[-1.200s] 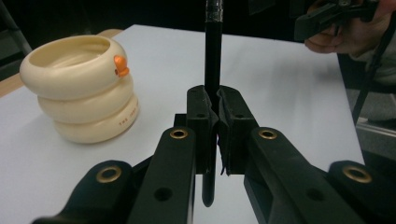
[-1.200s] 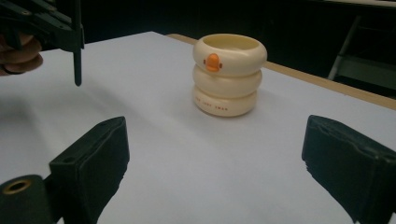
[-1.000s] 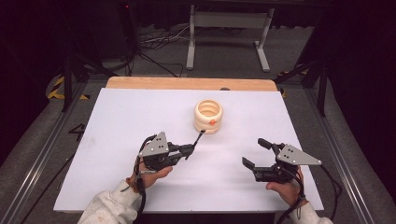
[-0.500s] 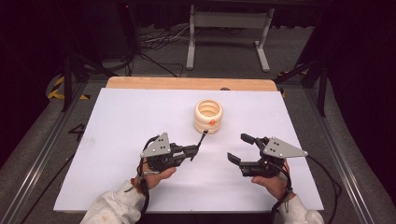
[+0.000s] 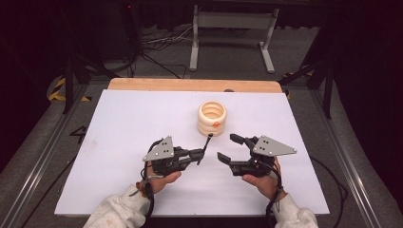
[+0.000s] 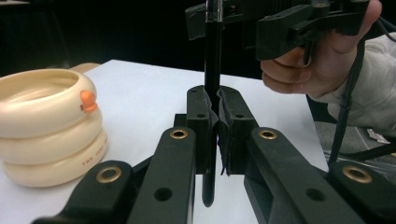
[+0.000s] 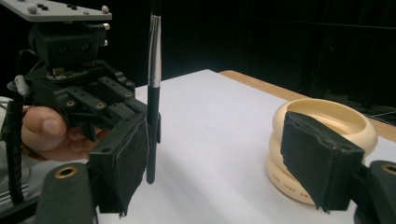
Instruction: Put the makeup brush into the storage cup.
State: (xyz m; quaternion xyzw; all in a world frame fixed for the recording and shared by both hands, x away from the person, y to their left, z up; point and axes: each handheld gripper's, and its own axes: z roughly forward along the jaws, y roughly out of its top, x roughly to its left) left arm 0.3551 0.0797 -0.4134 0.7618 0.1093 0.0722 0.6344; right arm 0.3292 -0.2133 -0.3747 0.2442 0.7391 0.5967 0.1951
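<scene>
Two handheld grippers work over the near half of a white table (image 5: 119, 142), each gripped from below by a person's hand in a light grey sleeve.

The left gripper (image 5: 202, 153) sits nearest the table's middle line and is clenched on a thin black rod (image 5: 206, 146). In the left gripper view the pads (image 6: 201, 126) press on the rod from both sides; its lower end hangs below them and its shaft stands up above them. From above, the rod slants toward the far side, its upper tip ending just short of a cream ribbed cup (image 5: 212, 118).

The right gripper (image 5: 231, 148) lies just beside the left one, its jaws spread and pointed at it. They have just been closing, with nothing pressed between them. In the right gripper view the rod stands just past the left-hand pad (image 7: 123, 161); whether they touch cannot be told.

Farther off, the cup stands upright on the table, built like three stacked rings, with a small orange bead (image 5: 216, 124) on its near side. Beyond it runs a bare wooden edge (image 5: 190, 85).
</scene>
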